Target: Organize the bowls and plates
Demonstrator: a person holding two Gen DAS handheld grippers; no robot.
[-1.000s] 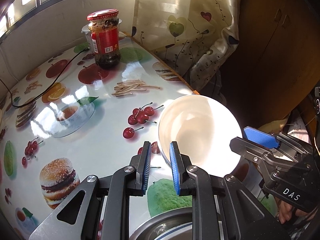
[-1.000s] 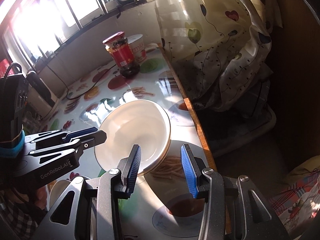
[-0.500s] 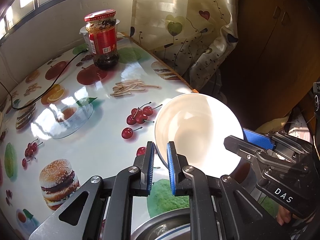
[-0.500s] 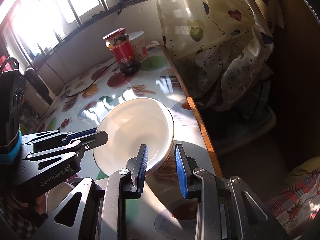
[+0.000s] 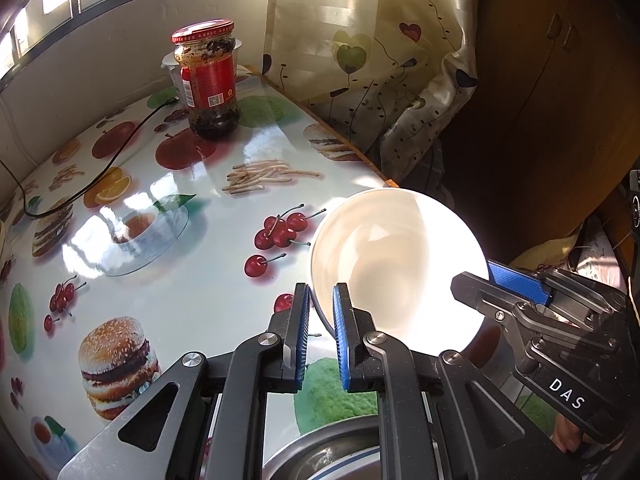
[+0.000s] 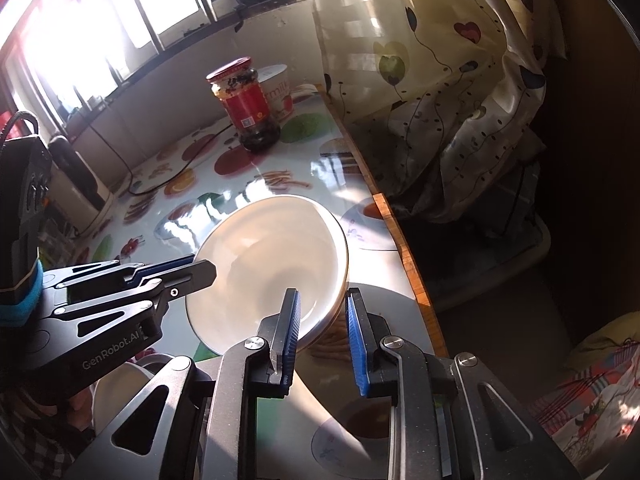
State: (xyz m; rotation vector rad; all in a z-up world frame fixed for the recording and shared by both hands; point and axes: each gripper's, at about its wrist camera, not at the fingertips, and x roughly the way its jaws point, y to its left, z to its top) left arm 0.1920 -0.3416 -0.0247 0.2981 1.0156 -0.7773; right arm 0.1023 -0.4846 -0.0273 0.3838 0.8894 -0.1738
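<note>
**A:** where was the white bowl [image 5: 396, 276]?

**B:** tipped up off the table [image 5: 168, 280], between both. Left gripper [image 5: 321, 334] pinched its near-left rim; right gripper [image 6: 322, 334] was closing on the opposite rim, neither nearer tbh.

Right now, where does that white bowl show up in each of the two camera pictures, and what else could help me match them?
Left wrist view: the white bowl sits right of centre, its near-left rim between the left gripper fingers.
Right wrist view: the white bowl sits just left of centre, its near-right rim between the right gripper fingers.
Shared landmark: the red-lidded jar at the table's far end.
</note>
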